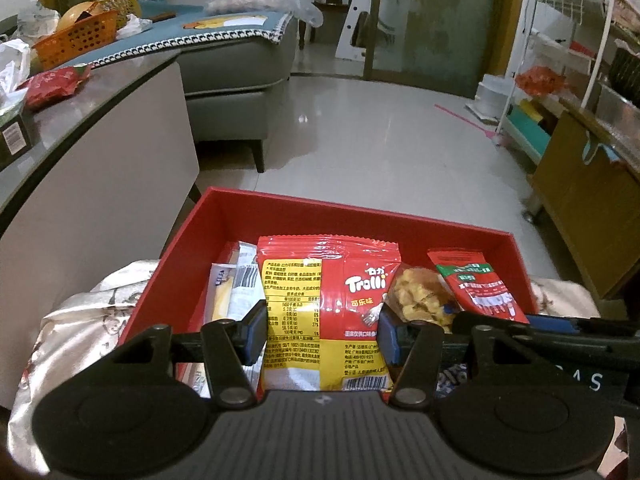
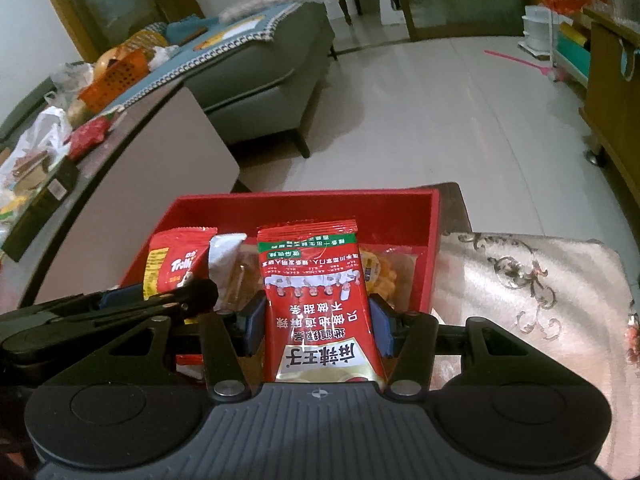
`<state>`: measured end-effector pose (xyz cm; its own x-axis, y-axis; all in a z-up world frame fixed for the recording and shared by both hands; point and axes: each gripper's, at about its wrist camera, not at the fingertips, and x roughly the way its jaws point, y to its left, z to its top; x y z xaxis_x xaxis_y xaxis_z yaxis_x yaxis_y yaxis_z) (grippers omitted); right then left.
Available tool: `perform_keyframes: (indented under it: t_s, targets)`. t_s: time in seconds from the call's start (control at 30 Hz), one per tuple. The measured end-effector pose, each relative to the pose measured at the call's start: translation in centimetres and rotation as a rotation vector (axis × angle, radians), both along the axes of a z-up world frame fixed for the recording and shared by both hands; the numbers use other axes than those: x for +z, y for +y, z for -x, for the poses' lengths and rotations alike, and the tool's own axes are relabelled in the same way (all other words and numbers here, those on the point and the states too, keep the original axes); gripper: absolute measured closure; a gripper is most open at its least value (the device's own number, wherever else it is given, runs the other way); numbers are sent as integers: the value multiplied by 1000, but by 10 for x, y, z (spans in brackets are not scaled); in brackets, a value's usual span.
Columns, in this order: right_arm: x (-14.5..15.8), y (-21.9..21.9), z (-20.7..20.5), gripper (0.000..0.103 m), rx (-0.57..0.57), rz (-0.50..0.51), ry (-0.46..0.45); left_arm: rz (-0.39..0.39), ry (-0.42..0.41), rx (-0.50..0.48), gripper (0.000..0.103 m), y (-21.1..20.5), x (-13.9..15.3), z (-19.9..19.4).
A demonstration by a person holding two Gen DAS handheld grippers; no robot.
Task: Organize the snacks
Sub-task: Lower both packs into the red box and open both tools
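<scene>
A red box (image 1: pixel 360 216) stands on a patterned cloth and holds several snack packs. My left gripper (image 1: pixel 322 330) is shut on a red and yellow Trolli gummy bag (image 1: pixel 328 300), held upright over the box's near side. My right gripper (image 2: pixel 316 328) is shut on a red spicy snack packet (image 2: pixel 316 304), upright over the same box (image 2: pixel 304 204). In the left wrist view that packet (image 1: pixel 476 288) and the right gripper's fingers (image 1: pixel 552 324) show at the right. In the right wrist view the Trolli bag (image 2: pixel 176 264) shows at the left. A pack of yellow crackers (image 1: pixel 420 296) lies in the box.
A grey table (image 1: pixel 100 92) at the left carries a red snack bag (image 1: pixel 52 86), an orange basket (image 1: pixel 76 42) and plastic bags. A grey sofa (image 1: pixel 240 60) stands behind it. A wooden cabinet (image 1: pixel 580 200) and a white rack (image 1: pixel 540 80) stand at the right. The patterned cloth (image 2: pixel 540 288) lies right of the box.
</scene>
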<state>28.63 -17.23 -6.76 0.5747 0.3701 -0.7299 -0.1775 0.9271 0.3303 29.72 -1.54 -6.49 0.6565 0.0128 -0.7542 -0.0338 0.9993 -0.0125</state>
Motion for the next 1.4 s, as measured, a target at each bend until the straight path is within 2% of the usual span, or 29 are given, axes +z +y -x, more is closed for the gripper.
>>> perform_keyframes:
  t_s: [0.33,0.53,0.63,0.83,1.07,1.4]
  targets:
    - [-9,16,-4,39,14,85,-8,-16,45,17,55,4,-19,-6]
    - [-8,13,-5,37,7,90,-4,-22,52,21,46,6,-17,-5]
    - [-5,14,-4,32,3,120,-14,-38,45,23,42,6,-14,-2]
    - [0,11,1,30,1,132,-12,-43,24,38,41,12,-4,4]
    - [15,10,9,19,-9,130,-26,-28,6,43,41,17,10,17]
    - [37,4,31,16,-10,127,-47,-12,-25,17,41,18,33,45]
